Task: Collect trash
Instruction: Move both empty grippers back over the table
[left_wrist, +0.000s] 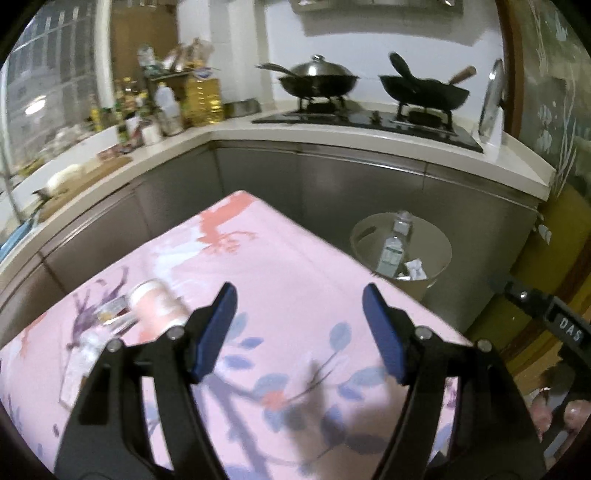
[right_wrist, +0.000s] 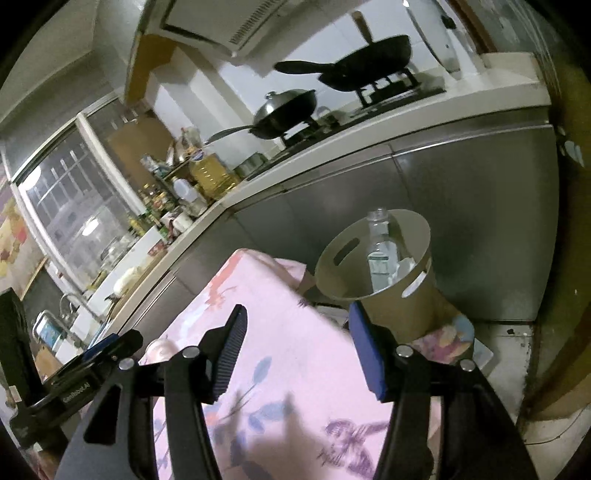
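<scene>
A beige trash bin (left_wrist: 369, 242) (right_wrist: 406, 314) stands on the floor past the table's far right corner. In it are a clear plastic bottle (left_wrist: 393, 240) (right_wrist: 380, 243) and crumpled paper (left_wrist: 415, 267). A pink can (left_wrist: 159, 306) (right_wrist: 162, 349) lies on its side on the pink floral tablecloth (left_wrist: 295, 266) (right_wrist: 280, 332), beside blurred wrappers (left_wrist: 110, 315). My left gripper (left_wrist: 299, 326) hovers open over the table, right of the can, nothing between its blue pads. My right gripper (right_wrist: 299, 347) is open and empty above the table edge, pointing toward the bin.
Grey cabinets under a white counter (left_wrist: 369, 140) wrap around behind the table. Two woks (left_wrist: 317, 79) sit on the stove, with bottles and an oil jug (left_wrist: 203, 98) in the corner. A hand (left_wrist: 569, 413) holds the right gripper's body at the frame's right edge.
</scene>
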